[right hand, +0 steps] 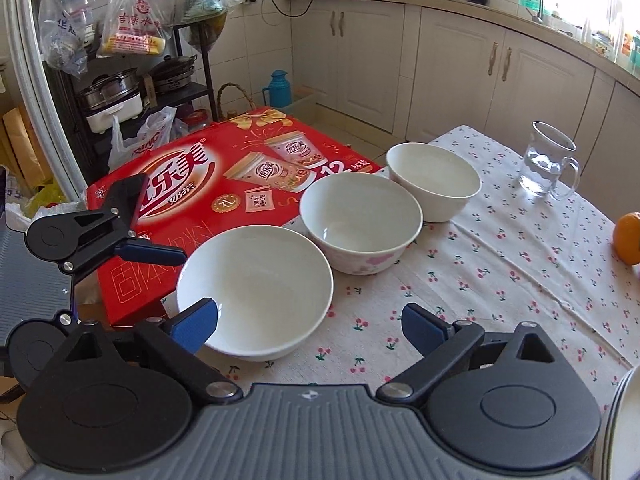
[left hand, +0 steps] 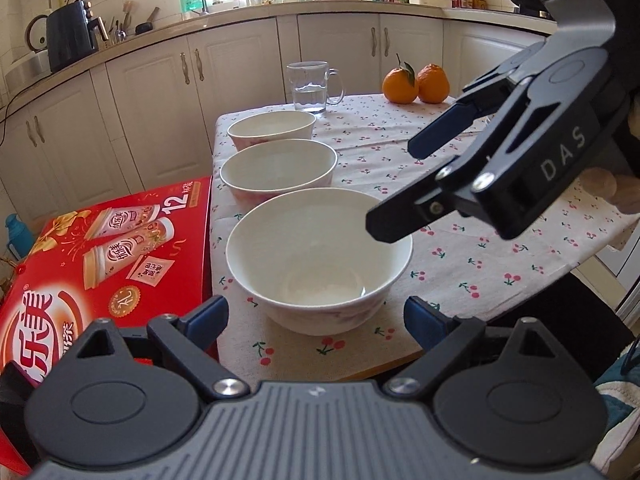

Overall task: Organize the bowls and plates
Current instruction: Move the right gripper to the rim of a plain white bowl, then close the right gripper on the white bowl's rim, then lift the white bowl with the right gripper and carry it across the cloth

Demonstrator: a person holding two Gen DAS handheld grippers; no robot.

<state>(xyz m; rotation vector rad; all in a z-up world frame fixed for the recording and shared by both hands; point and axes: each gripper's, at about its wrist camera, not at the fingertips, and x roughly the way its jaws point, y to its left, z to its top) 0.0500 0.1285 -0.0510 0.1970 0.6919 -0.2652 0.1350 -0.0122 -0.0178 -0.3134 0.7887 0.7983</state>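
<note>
Three white bowls stand in a row along the left edge of the cherry-print table. The near bowl (left hand: 318, 258) (right hand: 256, 292), the middle bowl (left hand: 279, 170) (right hand: 362, 222) and the far bowl (left hand: 272, 128) (right hand: 434, 180) each sit apart. My left gripper (left hand: 316, 320) is open and empty just in front of the near bowl. My right gripper (right hand: 310, 330) is open and empty, its left fingertip (right hand: 196, 324) at the near bowl's rim. It also shows in the left wrist view (left hand: 400, 188), above the near bowl's right side. White plate edges (right hand: 624, 420) show at the far right.
A glass mug (left hand: 310, 86) (right hand: 546, 160) with water and two oranges (left hand: 416, 84) stand at the table's far end. A red gift box (left hand: 108, 256) (right hand: 224, 188) lies beside the table's left edge. Kitchen cabinets (left hand: 240, 80) stand behind.
</note>
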